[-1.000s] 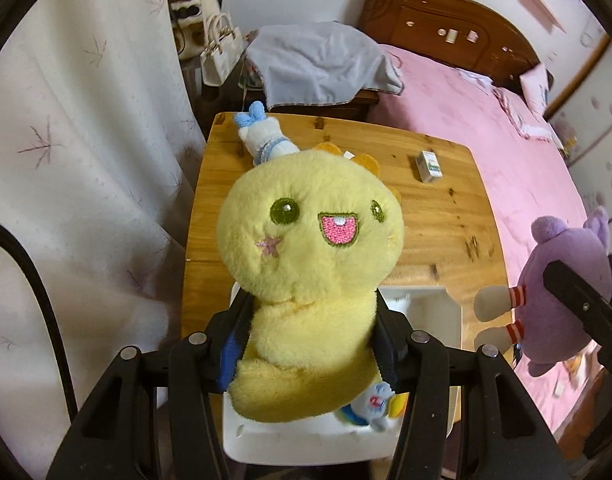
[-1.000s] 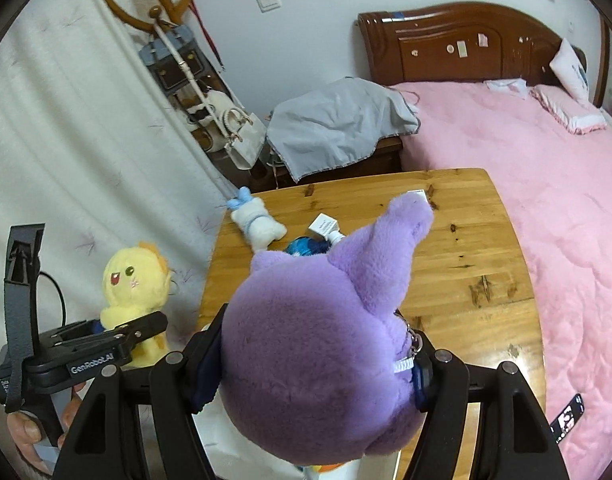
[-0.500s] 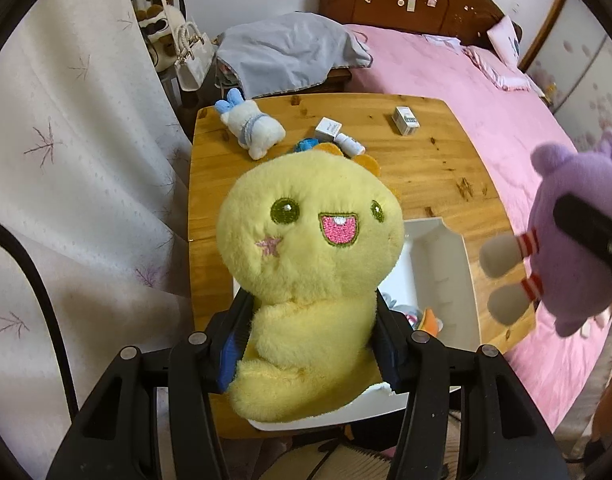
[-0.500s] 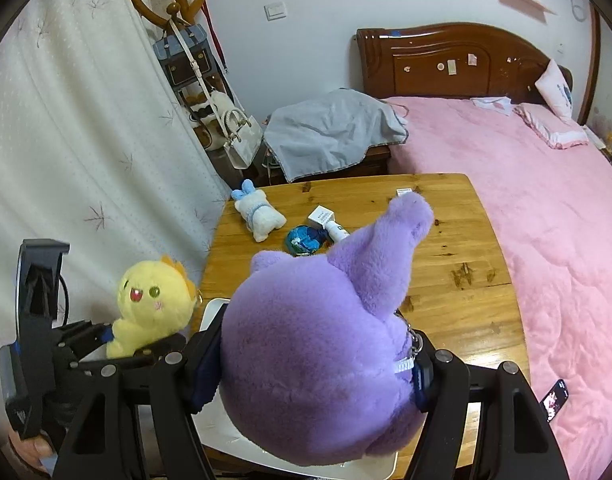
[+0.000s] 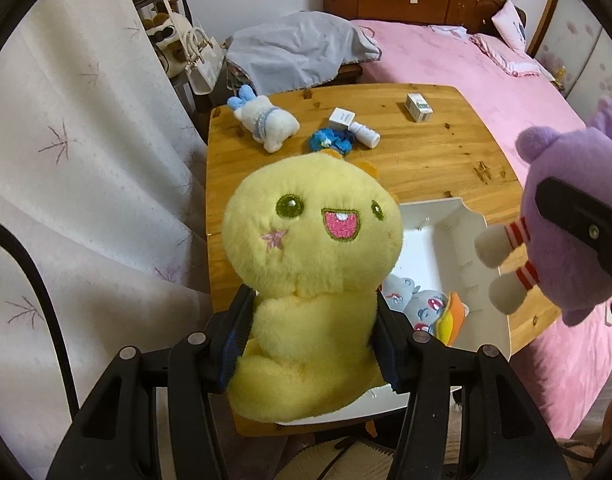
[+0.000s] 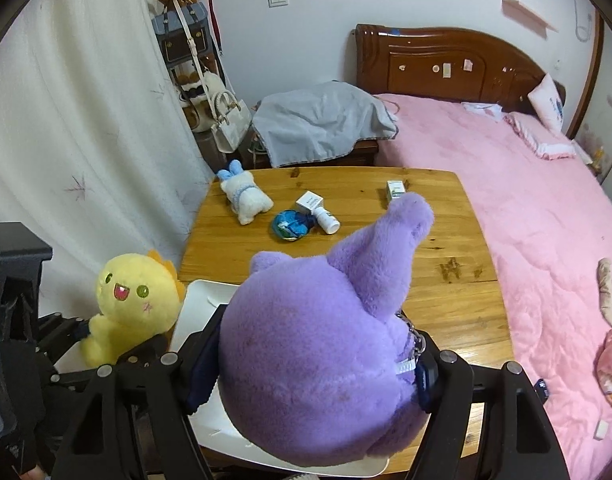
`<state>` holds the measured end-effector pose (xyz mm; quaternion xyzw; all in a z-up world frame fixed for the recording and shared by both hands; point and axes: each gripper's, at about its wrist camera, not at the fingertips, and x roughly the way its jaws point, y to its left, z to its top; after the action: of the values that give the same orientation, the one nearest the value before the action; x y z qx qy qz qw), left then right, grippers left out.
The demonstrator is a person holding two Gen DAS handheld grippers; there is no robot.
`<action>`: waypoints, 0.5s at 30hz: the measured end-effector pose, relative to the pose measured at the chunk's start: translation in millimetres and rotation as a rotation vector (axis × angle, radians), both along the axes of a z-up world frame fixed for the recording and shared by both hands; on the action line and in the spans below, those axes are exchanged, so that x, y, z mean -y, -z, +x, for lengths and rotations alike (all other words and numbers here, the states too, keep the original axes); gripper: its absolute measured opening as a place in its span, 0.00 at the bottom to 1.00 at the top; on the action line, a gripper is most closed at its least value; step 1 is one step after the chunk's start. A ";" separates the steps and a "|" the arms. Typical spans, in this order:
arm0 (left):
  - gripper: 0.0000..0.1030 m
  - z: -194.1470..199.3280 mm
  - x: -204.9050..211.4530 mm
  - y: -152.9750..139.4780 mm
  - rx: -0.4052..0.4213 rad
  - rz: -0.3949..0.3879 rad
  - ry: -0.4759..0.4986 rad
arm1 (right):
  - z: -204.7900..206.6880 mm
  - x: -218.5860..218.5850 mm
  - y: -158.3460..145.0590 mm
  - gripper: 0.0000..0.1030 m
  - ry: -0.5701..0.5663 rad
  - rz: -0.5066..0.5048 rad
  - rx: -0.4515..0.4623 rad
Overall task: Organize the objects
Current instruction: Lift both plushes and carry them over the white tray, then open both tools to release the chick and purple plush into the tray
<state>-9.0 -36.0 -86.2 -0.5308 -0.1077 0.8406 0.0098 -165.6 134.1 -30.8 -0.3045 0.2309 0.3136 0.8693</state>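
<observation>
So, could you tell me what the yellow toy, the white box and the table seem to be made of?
Yellow toy: soft plush, fuzzy pile, embroidered face.
White box: probably thin plastic or coated card; smooth, matte walls.
Table: wood with visible grain and knots, apparently glossy varnish.

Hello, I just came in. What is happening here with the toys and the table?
A person is tidying toys with two handheld grippers. The left gripper is shut on a yellow plush, and the right gripper is shut on a purple plush. Both toys are held above a white box at the near end of the wooden table. A small grey-blue toy lies in the box. A white bunny plush and small boxes are on the table's far end.
</observation>
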 end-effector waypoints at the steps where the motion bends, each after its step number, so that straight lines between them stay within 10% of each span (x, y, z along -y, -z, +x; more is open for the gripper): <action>1: 0.57 -0.2 -1.2 1.2 0.005 0.002 0.008 | 1.4 -0.7 1.5 0.73 0.007 -0.003 -0.006; 15: 0.60 -3.8 -4.9 3.5 0.032 -0.023 0.192 | 20.2 -8.7 19.0 0.77 0.126 -0.057 -0.060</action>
<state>-12.8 -31.1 -89.7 -0.5522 -0.0471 0.8283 0.0824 -145.4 142.8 -49.8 -0.3044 0.2845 0.2604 0.8709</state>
